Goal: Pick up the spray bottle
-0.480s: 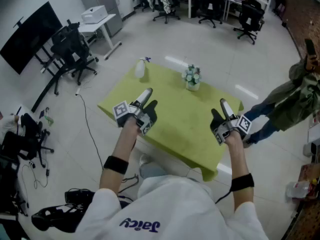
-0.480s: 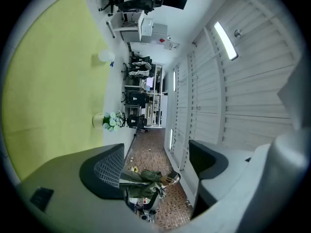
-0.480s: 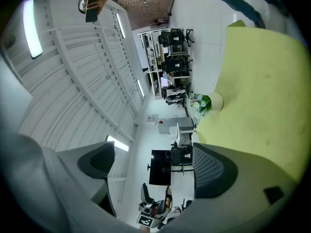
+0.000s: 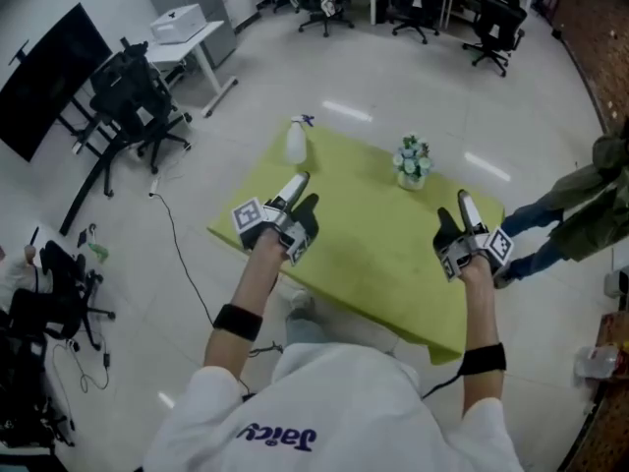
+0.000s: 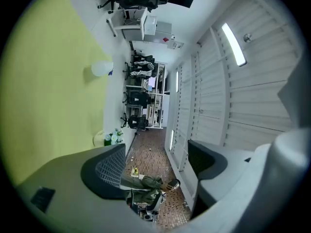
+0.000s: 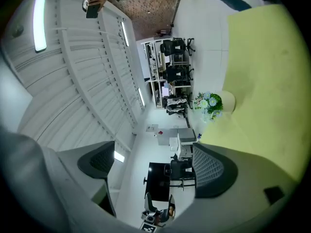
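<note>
step: approach, bottle (image 4: 296,144) untouched at 12 o'clock of left gripper (image 4: 305,191) | fingers (image 5: 104,171) of left and right gripper (image 4: 453,207) wide apart, empty | next: left gripper to be advanced and closed on bottle

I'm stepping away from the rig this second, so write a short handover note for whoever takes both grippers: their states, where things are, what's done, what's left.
Left gripper: open, empty, over the yellow-green table.
Right gripper: open, empty, over the table's right side.
White plastic spray bottle with a blue nozzle: upright at the table's far left corner, ahead of the left gripper, untouched.
Small pot of flowers: near the far edge, not part of the job.
Done: nothing yet.
Left: reach, grip and lift the bottle.
</note>
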A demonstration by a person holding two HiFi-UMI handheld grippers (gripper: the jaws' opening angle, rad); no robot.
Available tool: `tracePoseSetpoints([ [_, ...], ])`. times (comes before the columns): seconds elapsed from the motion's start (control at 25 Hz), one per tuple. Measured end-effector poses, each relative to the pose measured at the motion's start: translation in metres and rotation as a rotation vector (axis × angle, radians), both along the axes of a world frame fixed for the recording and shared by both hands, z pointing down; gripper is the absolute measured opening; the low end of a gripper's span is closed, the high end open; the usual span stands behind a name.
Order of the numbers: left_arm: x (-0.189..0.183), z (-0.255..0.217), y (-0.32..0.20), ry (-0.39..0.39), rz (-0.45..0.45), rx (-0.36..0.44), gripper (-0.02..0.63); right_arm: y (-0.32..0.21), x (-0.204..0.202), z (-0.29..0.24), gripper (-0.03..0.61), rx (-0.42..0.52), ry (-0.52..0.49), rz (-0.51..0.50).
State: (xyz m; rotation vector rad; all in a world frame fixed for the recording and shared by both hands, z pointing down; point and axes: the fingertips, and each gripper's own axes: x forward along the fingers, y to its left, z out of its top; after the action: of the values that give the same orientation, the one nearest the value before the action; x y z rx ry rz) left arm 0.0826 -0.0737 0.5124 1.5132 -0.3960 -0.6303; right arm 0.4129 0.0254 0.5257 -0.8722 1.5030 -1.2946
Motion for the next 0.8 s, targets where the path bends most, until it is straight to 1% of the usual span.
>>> tracePoseSetpoints([
  [0.08, -0.018, 0.003, -0.027, 0.001, 0.018, -0.009, 0.413, -0.023, -0.019, 0.0, 0.514, 0.004, -0.004, 0.018],
  [0.2, -0.044, 0.004, -0.062, -0.012, 0.045, -0.026, 0.413, -0.054, -0.058, 0.001, 0.514, -0.014, 0.002, 0.02],
  [0.32, -0.063, 0.006, -0.095, -0.024, 0.068, -0.043, 0.413, -0.083, -0.089, 0.003, 0.514, -0.029, -0.006, 0.037],
  [0.48, -0.087, 0.0, -0.137, -0.018, 0.114, -0.045, 0.413, -0.126, -0.125, -0.001, 0.514, -0.053, -0.03, 0.079],
  [0.6, -0.11, -0.003, -0.171, -0.017, 0.15, -0.054, 0.413, -0.159, -0.156, -0.006, 0.514, -0.057, -0.008, 0.087],
  [0.8, -0.119, 0.0, -0.192, -0.023, 0.183, -0.058, 0.413, -0.181, -0.187, -0.014, 0.514, -0.03, 0.017, 0.078],
])
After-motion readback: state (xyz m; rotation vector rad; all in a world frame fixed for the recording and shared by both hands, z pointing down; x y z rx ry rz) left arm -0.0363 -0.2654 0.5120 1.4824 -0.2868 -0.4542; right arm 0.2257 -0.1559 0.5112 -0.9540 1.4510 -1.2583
